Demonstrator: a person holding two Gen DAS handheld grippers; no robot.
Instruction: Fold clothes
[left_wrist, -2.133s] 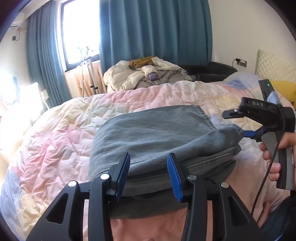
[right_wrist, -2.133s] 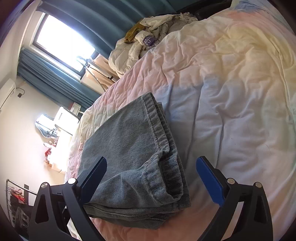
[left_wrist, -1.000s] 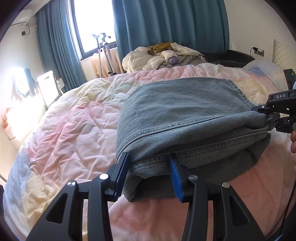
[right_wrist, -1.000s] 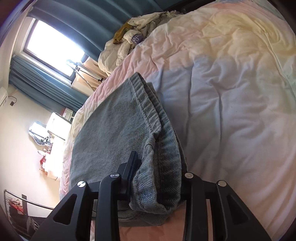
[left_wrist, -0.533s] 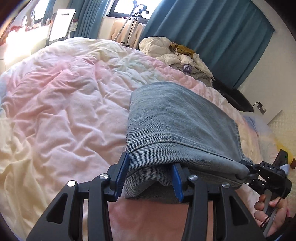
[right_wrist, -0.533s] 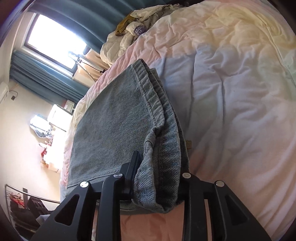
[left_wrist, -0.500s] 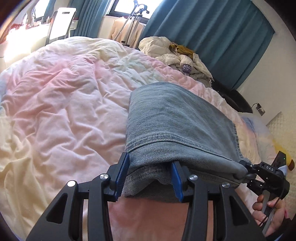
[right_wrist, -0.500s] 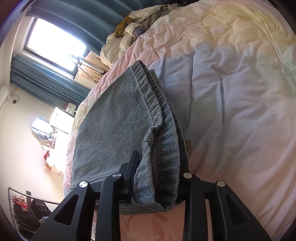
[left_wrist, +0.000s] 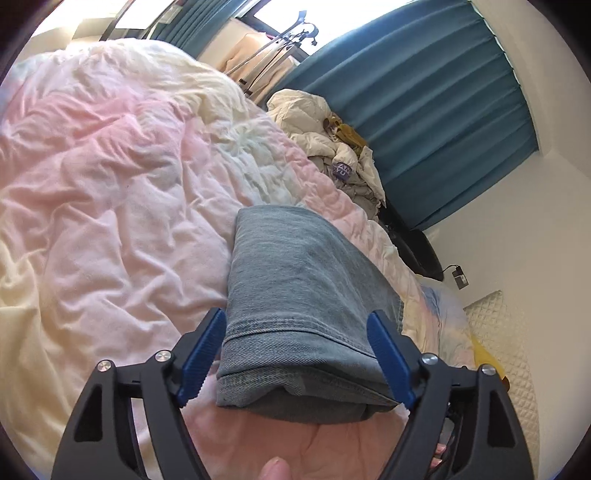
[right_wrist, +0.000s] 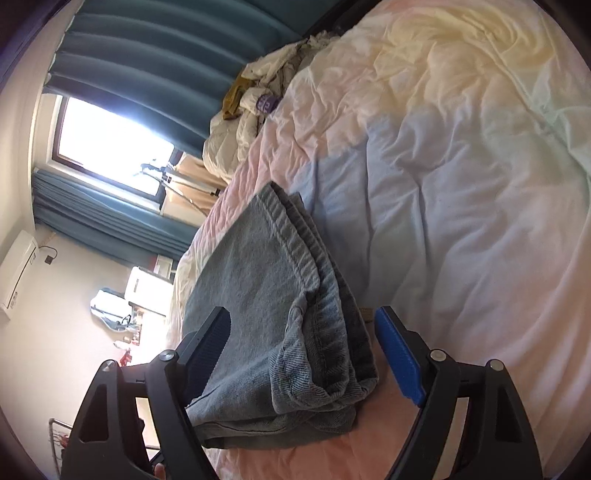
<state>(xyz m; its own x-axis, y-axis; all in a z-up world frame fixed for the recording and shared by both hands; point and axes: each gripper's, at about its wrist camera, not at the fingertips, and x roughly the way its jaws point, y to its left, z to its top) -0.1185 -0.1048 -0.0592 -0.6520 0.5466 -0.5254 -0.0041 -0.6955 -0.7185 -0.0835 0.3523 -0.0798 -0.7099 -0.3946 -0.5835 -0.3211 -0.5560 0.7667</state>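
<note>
The folded jeans (left_wrist: 295, 306) lie on the bed's pastel quilt (left_wrist: 110, 206), a thick grey-blue stack with its hemmed edges layered at one end; the left hand-held gripper (left_wrist: 295, 360) stands with its blue pads spread wide to either side of the near fold, gripping nothing; the right hand-held gripper (right_wrist: 306, 354) is likewise wide apart, straddling the stack's hemmed end without pinching it; beyond the jeans, a heap of pale clothes (left_wrist: 332, 147) sits before teal curtains (left_wrist: 424, 110).
</note>
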